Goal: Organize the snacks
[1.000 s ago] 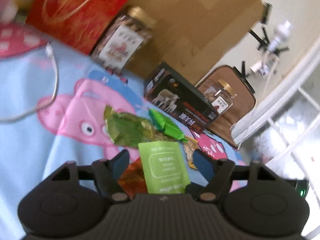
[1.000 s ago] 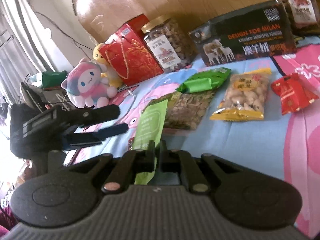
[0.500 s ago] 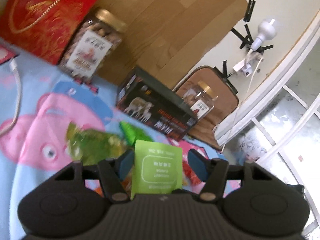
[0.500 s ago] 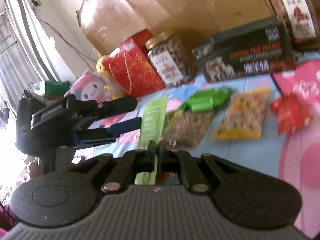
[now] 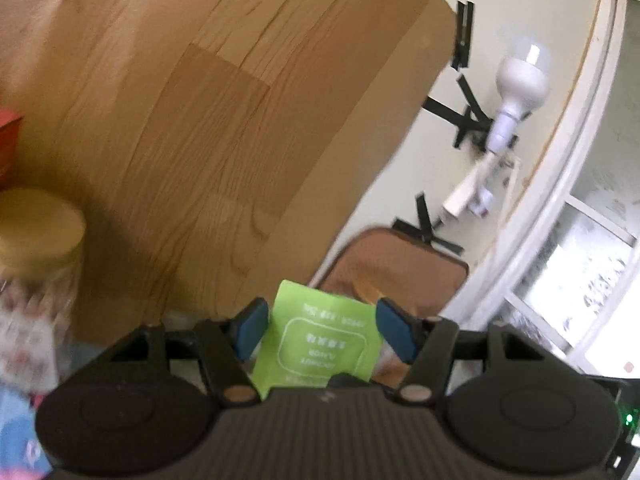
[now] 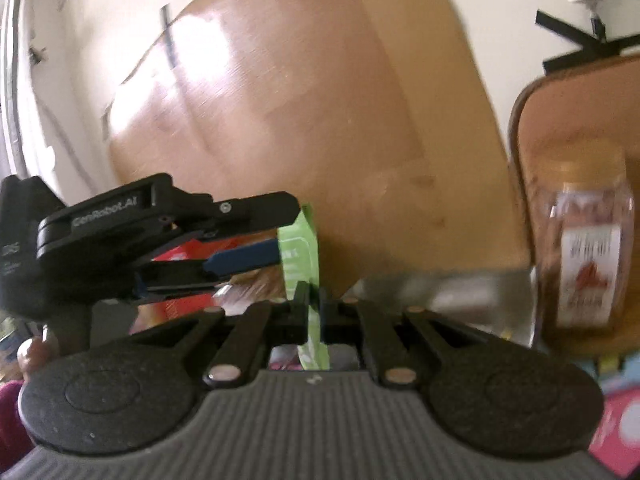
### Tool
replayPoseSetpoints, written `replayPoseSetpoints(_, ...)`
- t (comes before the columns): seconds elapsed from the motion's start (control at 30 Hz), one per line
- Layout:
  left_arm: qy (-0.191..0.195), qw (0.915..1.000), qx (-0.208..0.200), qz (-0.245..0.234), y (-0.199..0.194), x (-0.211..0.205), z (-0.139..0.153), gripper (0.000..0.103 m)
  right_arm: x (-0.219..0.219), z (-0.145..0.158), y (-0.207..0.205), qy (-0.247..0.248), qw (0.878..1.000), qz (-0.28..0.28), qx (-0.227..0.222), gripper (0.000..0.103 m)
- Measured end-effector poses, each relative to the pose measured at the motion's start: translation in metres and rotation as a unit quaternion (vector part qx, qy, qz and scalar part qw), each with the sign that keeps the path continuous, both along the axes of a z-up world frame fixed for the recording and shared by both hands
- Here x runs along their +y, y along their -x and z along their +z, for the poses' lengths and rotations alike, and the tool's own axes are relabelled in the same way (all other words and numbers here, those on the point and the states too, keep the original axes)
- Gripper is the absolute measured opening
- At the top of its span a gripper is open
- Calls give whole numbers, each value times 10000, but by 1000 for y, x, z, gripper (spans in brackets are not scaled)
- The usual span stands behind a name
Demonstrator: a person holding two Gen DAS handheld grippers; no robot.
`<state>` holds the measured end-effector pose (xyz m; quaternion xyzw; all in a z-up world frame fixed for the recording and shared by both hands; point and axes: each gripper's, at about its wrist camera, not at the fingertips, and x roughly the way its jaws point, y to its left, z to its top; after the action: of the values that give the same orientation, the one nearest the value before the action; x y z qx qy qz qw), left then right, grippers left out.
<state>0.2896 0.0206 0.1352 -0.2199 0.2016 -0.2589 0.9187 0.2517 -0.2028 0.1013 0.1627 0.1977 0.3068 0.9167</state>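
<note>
A lime-green snack packet (image 5: 324, 344) hangs in the air between both grippers. In the left wrist view its printed face is toward me, and my left gripper (image 5: 320, 324) has a blue pad against each side edge, the packet slightly bowed. In the right wrist view the green packet (image 6: 298, 248) stands edge-on, and my right gripper (image 6: 314, 300) is shut on its lower part. The left gripper (image 6: 286, 232) reaches in from the left there, its fingertips (image 6: 260, 252) at the packet. The other snacks are out of view.
A large wood-grain board (image 5: 200, 120) leans behind. A gold-lidded jar (image 5: 36, 232) stands at the left, another jar (image 6: 584, 248) at the right before a brown cushion (image 5: 400, 264). A bulb (image 5: 520, 76) and cables hang on the wall. The blue and pink sheet (image 5: 16, 428) shows low.
Both grippers have risen with the green packet, and the snacks on the sheet have dropped out of view. The left jaws have narrowed onto the packet's sides.
</note>
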Motion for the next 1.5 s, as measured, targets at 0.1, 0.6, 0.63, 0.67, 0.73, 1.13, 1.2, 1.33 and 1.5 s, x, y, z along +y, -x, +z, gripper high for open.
replayPoseSetpoints(0.1, -1, 10000, 88, 9, -28, -7, -8, 61, -1, -6, -26, 55, 9997, -234, -26, 8)
replayPoseSetpoints(0.6, -283, 9983, 502, 36, 41, 12, -54, 66, -35, -53, 0, 8, 9939, -803, 752, 16)
replayPoseSetpoints(0.63, -302, 9984, 476, 70, 54, 16, -56, 66, -36, -55, 10, -32, 9939, -751, 813, 18)
replayPoseSetpoints(0.67, -295, 9984, 466, 96, 68, 21, -59, 66, -36, -57, 19, -59, 9938, -669, 885, 23)
replayPoseSetpoints(0.73, -240, 9983, 510, 141, 94, 31, -70, 66, -27, -63, 37, -78, 9938, -448, 1015, 33)
replayPoseSetpoints(1.13, -27, 9948, 940, 390, 189, 74, -127, 66, 52, -78, 1, 1140, 9820, -2, 1503, 54)
replayPoseSetpoints(1.2, -164, 9953, 872, 379, 198, 73, -131, 66, 58, -87, -13, 1353, 9742, 44, 1803, 55)
replayPoseSetpoints(1.33, -196, 9945, 957, 384, 201, 77, -140, 66, 64, -91, -11, 1444, 9717, 328, 1842, 59)
replayPoseSetpoints(1.5, -104, 9948, 951, 338, 200, 78, -142, 66, 53, -87, 24, 1223, 9701, 851, 1915, 61)
